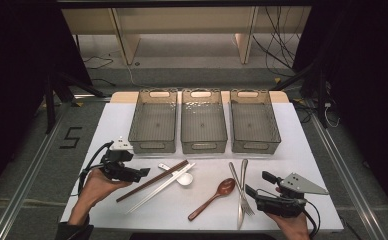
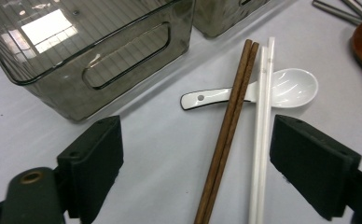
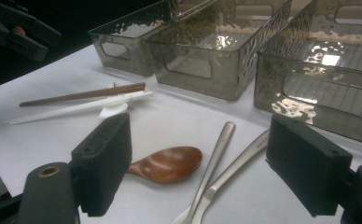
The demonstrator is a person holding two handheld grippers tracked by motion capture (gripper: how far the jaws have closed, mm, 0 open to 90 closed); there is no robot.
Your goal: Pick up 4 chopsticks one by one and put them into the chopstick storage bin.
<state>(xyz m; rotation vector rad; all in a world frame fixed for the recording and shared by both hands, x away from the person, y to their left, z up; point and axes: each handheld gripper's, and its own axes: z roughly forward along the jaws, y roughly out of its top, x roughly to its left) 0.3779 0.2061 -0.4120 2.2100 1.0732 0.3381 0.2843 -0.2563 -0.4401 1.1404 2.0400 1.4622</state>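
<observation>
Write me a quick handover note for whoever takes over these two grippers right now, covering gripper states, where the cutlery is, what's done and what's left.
Left gripper: open, holding nothing, jaws either side of the brown chopsticks and white chopsticks, which lie across the white spoon.
Right gripper: open, holding nothing, over the wooden spoon and the two metal utensils.
The three bins hold nothing.
Done: nothing sorted yet.
Left: all the cutlery is on the table; presumably it goes into the bins.

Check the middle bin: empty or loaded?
Empty. The middle bin shows only its bare ribbed floor; all the cutlery lies on the table in front.
</observation>
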